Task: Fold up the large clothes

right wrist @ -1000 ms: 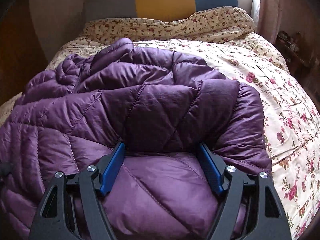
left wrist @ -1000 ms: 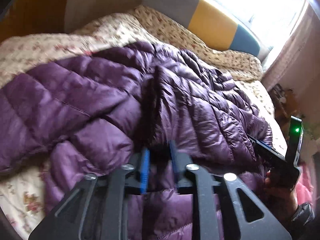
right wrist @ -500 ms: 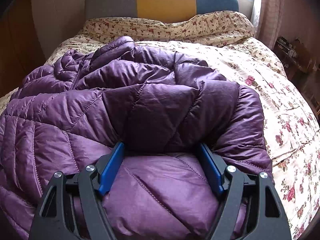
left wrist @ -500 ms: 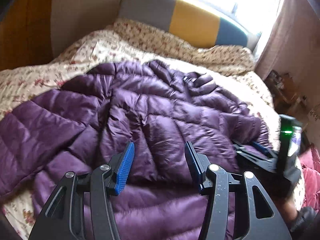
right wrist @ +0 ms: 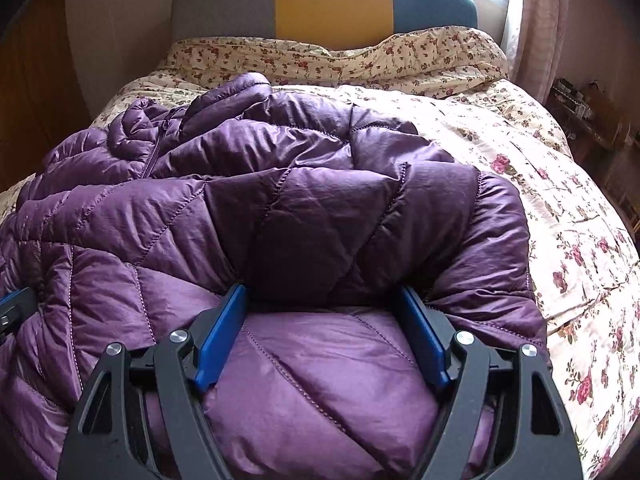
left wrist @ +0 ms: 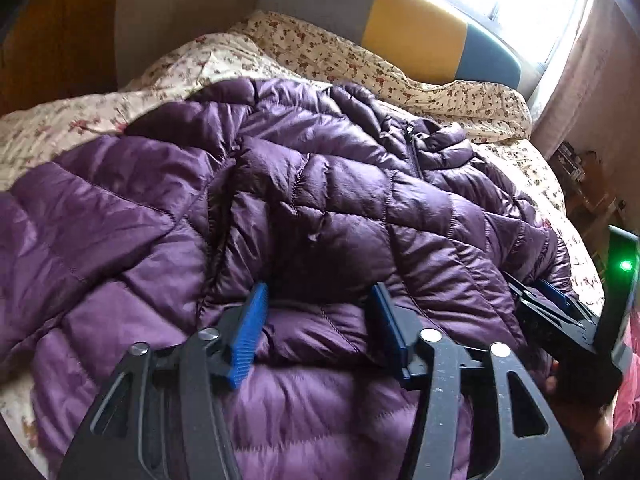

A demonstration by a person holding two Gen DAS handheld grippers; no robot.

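A purple quilted down jacket lies spread and partly folded on the bed, zip and collar toward the headboard. My left gripper rests low on it with its jaws opening; puffy fabric bulges between the blue pads, which do not pinch it. My right gripper stands wide over the jacket at its right side, a thick fold filling the gap between the pads. In the left wrist view the right gripper shows at the jacket's right edge, held by a hand.
A floral duvet covers the bed, bunched near the grey, yellow and blue headboard. A bright window and pink curtain are at the back right. A cluttered shelf stands right of the bed, wooden furniture on the left.
My left gripper's jaws have spread from nearly closed on a jacket fold to wide apart, letting it go, and the gripper has shifted across the jacket. The right gripper has kept still.
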